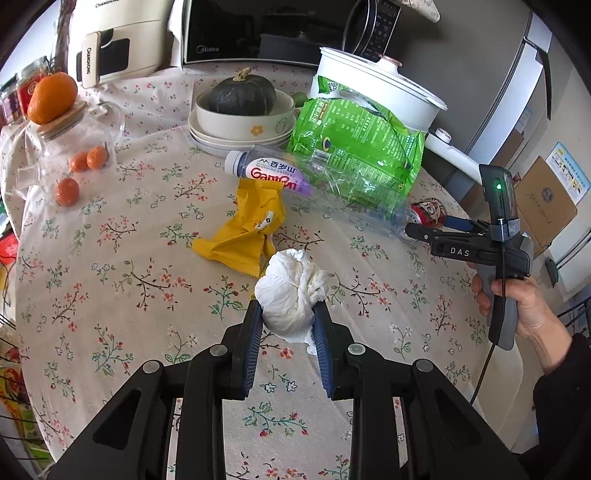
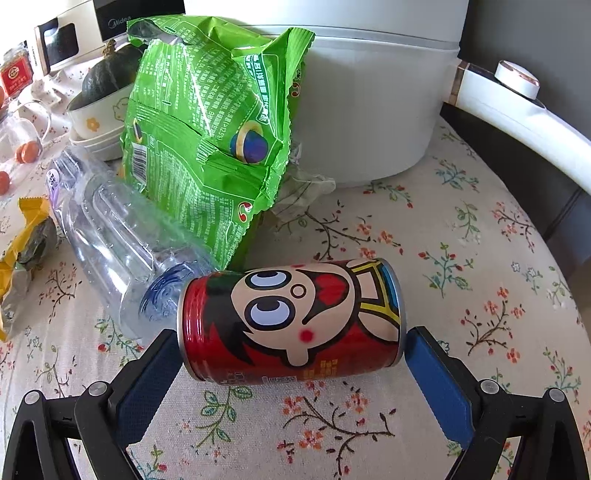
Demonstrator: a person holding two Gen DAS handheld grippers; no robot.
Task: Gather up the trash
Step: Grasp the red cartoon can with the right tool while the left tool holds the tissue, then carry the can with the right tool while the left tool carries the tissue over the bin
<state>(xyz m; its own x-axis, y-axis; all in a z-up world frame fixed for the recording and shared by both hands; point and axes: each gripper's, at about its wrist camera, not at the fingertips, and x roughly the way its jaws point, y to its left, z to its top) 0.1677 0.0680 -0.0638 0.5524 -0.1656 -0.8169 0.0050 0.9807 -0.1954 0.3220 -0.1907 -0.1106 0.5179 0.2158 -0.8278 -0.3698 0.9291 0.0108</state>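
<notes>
- Left wrist view: the left tongs [image 1: 288, 314] are clenched on a crumpled white tissue [image 1: 291, 291], held just above the surface [image 1: 110, 332], which wears a cream cloth printed with small flowers and twigs.
- Beyond the tissue lies a yellow wrapper [image 1: 245, 230], and past it a crushed clear plastic bottle [image 1: 295, 181] on its side, its purple label reading "Ganten" under Chinese characters.
- A green snack bag [image 1: 354, 140] leans against a white electric pot [image 1: 380, 92]; a dark green squash [image 1: 242, 94] sits in stacked cream bowls.
- At the back stand a "Midea" microwave [image 1: 266, 33] and a cream "CHANGHONG" appliance [image 1: 114, 40]; a grey refrigerator [image 1: 517, 92] rises at right.
- The right tongs [image 1: 408, 230], marked "DAS", reach a red can [image 1: 430, 212].
- Right wrist view: the right tongs [image 2: 291, 354] stand released, one finger at each end of the red can [image 2: 290, 321], which lies on its side showing a cartoon face.
- The bottle's base [image 2: 159, 291] touches the can; the green bag [image 2: 207, 140], covered in Chinese print, stands behind.
</notes>
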